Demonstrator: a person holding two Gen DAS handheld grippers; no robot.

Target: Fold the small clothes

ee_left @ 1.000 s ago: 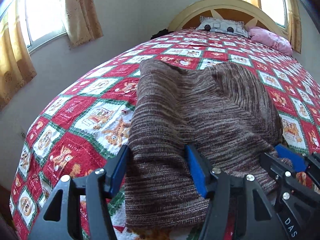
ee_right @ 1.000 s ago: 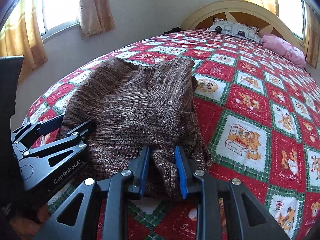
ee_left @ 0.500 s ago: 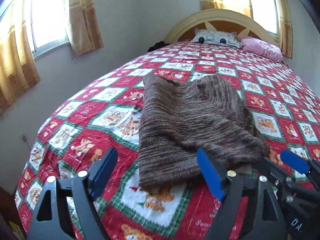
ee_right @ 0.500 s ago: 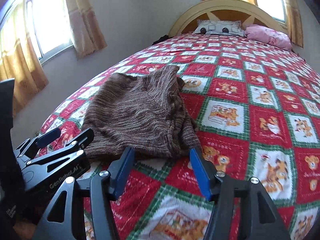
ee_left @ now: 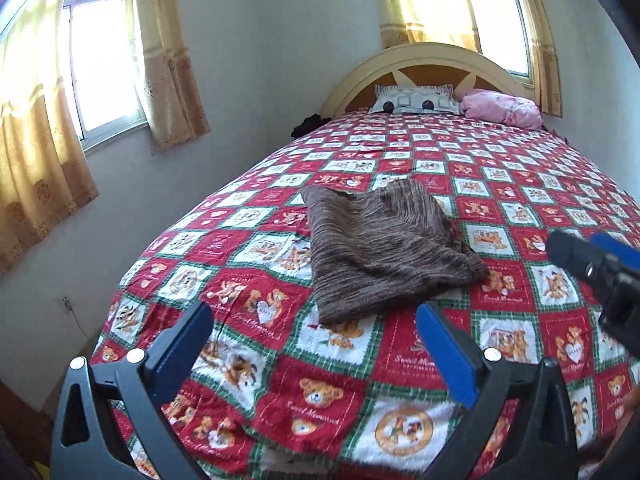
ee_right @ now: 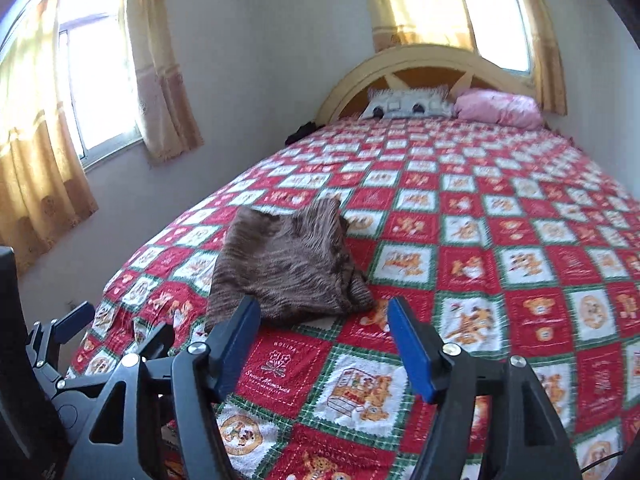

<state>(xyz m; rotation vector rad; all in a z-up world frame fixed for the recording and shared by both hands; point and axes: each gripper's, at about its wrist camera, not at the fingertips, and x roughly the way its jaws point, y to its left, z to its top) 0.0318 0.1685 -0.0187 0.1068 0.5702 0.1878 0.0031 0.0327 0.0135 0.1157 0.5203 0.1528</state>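
Brown knit garment (ee_left: pixel 384 248) folded in a rough rectangle on the bed (ee_left: pixel 520 184), toward its near left part, flat on the red, white and green checked bedspread (ee_left: pixel 400 368). Left tool (ee_left: pixel 316 344) wide apart, nothing between its blue pads; jaws just been opening. Garment beyond its tips, apart from them, near edge just past the gap. Right tool (ee_right: pixel 320 336) also parted, empty, jaws just been opening; garment just beyond its left pad, untouched.

Count: 1 garment, 2 tools, 2 pillows at the headboard (ee_left: pixel 432 60), 1 patterned grey and white (ee_left: pixel 414 100), 1 pink (ee_left: pixel 500 108). 2 windows with yellow curtains (ee_left: pixel 168 60).

Dark thing (ee_left: pixel 308 125) at the far left bed corner, too small to identify. Right tool cut off by the right edge in the left wrist view. Right wrist view blurred.
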